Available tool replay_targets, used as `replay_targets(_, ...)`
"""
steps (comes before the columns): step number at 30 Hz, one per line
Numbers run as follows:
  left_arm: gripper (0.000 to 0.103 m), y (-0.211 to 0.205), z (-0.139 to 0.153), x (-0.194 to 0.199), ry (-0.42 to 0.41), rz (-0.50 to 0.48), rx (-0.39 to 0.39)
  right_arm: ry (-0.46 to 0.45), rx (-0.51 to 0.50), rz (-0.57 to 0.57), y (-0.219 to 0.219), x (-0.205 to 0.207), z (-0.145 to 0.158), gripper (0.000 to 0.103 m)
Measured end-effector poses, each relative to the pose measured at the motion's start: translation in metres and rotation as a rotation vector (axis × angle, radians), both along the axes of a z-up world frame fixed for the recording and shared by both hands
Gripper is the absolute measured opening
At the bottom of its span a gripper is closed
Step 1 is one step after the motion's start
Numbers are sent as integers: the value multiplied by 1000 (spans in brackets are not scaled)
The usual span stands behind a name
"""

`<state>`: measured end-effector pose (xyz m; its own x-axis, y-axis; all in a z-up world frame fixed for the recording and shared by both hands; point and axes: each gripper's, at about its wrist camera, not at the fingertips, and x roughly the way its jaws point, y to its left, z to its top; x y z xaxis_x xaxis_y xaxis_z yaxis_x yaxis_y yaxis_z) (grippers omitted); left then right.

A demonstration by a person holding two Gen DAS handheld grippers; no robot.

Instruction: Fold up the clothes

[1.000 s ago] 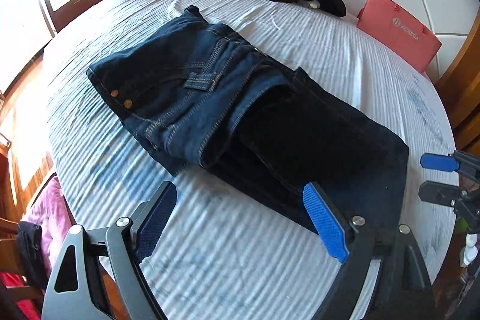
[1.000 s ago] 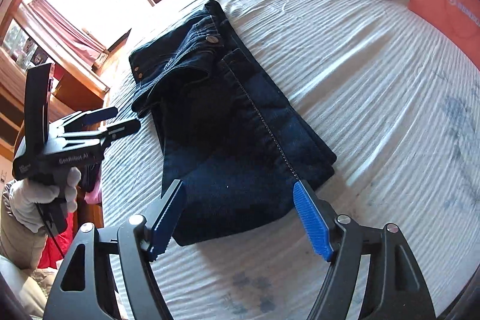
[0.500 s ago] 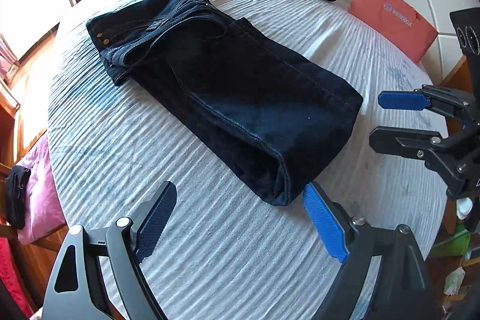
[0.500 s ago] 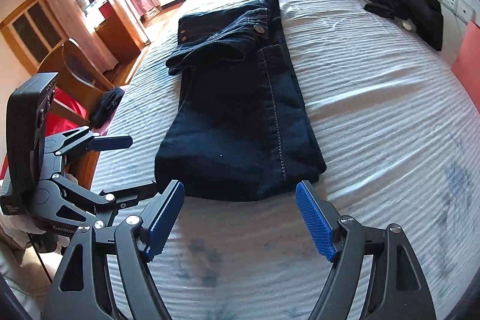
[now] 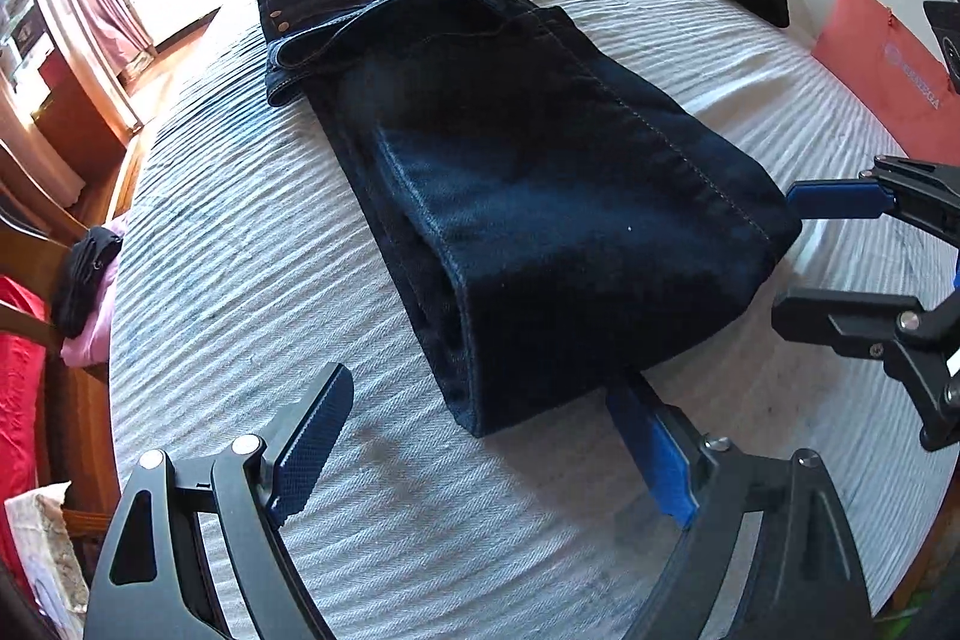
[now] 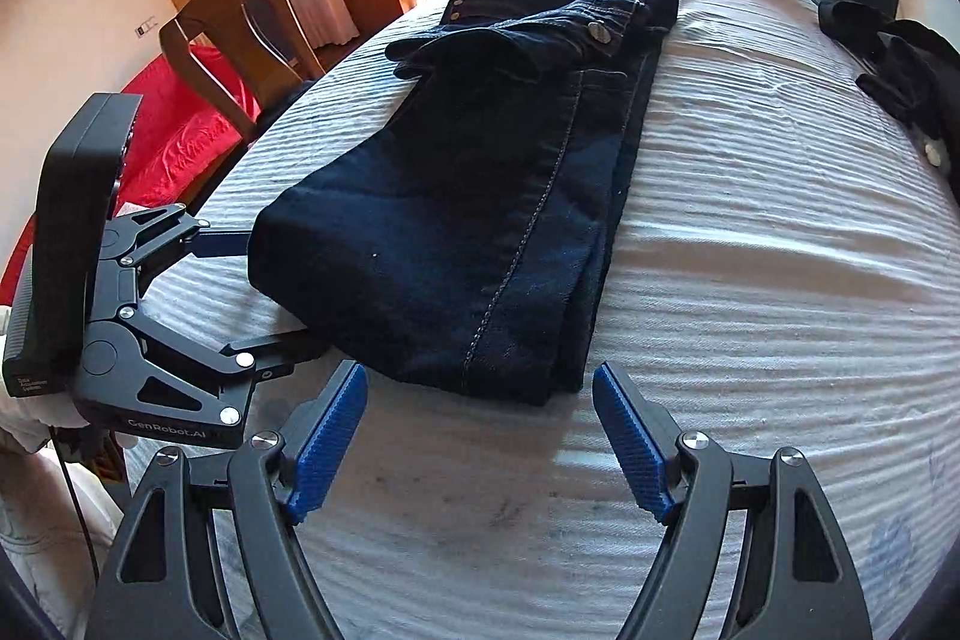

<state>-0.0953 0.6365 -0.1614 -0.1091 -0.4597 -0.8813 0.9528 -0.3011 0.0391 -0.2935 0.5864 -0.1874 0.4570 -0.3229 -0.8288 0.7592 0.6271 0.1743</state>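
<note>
A: Noting both tools spread apart, empty: left gripper point(image 5: 486, 451) and right gripper point(image 6: 480, 448) sit just short of the folded jeans point(image 5: 528, 172), on the bed point(image 5: 240, 280) ahead.

B: Risk?

A: Likely pinching only the top layer; the thick denim fold could slip or splay open.

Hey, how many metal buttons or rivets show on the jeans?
3, on the jeans: one button at the waistband near the right edge, and two rivets at the far left corner. The folds may hide others.
</note>
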Motion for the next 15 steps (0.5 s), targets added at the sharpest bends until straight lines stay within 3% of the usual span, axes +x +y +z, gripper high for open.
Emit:
replay_targets(7,88,6,1,1,12,51,-20,7,-32,48,-3,3,-6,77)
replay_targets(13,88,3,-1,1,26,25,-41,56,-45,97,-4,15,-17,78)
replay_targets(15,82,2,-1,3,56,6,-41,85,-77,111,-3,20,-17,78)
